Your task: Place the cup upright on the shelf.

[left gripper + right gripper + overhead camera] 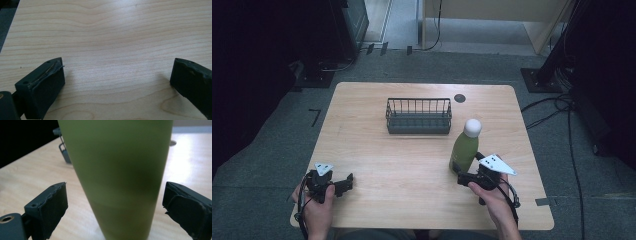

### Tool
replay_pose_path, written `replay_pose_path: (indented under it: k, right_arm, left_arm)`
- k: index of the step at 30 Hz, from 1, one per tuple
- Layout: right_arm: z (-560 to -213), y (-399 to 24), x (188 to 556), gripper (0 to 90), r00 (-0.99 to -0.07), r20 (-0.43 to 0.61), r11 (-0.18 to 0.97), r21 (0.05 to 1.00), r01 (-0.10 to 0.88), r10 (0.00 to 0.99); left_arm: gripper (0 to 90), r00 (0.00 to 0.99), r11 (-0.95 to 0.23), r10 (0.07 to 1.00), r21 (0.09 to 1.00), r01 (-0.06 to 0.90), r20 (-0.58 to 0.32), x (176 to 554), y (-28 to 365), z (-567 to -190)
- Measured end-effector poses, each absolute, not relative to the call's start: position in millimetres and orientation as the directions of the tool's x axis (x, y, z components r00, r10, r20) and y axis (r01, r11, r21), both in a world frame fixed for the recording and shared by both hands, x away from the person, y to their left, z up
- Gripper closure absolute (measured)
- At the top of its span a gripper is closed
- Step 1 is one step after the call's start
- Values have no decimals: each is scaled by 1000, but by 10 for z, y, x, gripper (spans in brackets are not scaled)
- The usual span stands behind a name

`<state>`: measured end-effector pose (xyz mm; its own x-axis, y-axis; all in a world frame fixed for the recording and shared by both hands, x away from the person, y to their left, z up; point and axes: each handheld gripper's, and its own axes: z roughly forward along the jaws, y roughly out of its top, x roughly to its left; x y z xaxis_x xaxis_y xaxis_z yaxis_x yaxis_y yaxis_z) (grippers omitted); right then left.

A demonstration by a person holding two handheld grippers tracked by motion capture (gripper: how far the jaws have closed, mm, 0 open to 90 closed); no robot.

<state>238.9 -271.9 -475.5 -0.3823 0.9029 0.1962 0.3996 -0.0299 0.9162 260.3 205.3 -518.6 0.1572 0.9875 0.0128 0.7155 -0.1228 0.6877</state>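
While the green bottle (463, 150) stands upright, the right claw (115, 207) flanks it.
Jaws wide, untouching; left claw (115, 82) wide over bare surface (112, 37).

Dim room with dark edges, table (412, 155) evenly lit, close green bottle (117, 177) blurred, soft shadows

Table (377, 160): pale wood-grain top, smooth, faint sheen. Tall green bottle (463, 150): matt, smooth body; rounded white cap, matt. Dark grey wire basket (418, 116): thin metal bars, dull finish. Left hand-held gripper (117, 82): black jaw pads, matt, rubbery, with ragged edges. Right hand-held gripper (115, 207): same black matt pads, rough-edged. Floor: grey carpet, coarse.
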Motion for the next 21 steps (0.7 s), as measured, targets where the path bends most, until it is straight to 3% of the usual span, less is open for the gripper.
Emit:
replay_pose_path:
  k: [4, 21]
  right_arm:
    - [-4735, -2685, 2442, 104, -340, 198, -59, 923, 379, 920]
    - [-4684, -2625, 2587, 174, -367, 162, -22, 934, 357, 916]
  left_arm:
    - [1, 157, -123, 987, 688, 716, 13, 2603, 2053, -5186]
    - [1, 157, -122, 988, 688, 715, 12, 2603, 2053, -5187]
